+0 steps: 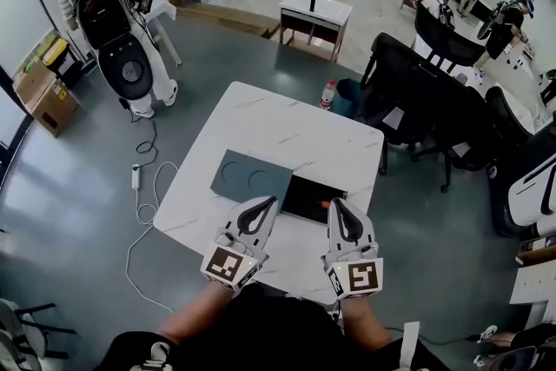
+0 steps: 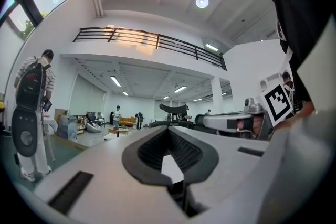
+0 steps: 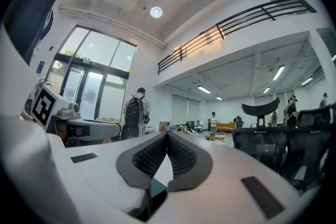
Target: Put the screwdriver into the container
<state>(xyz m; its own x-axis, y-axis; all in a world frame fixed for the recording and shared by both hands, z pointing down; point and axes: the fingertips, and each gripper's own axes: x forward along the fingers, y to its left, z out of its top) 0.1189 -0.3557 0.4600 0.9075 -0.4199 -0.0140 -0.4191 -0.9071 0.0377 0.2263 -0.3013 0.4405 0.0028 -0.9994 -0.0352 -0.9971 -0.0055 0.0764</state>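
On the white table [image 1: 287, 135] lies a shallow black container [image 1: 304, 195], with a grey panel [image 1: 246, 175] bearing two round recesses to its left. At the container's right edge a small red piece shows, probably the screwdriver [image 1: 326, 204]; the rest of it is hidden. My right gripper [image 1: 335, 203] points at that spot, jaws shut, and in the right gripper view [image 3: 168, 134] nothing shows between them. My left gripper [image 1: 271, 201] hovers over the seam between panel and container. Its jaws meet at the tips in the left gripper view [image 2: 168, 129], with nothing held.
Black office chairs [image 1: 417, 100] crowd the table's right side. A bottle [image 1: 327, 94] stands on the floor beyond the far edge. A person with a backpack [image 1: 109, 4] stands at the back left. A power strip and cable [image 1: 137, 178] lie on the floor left of the table.
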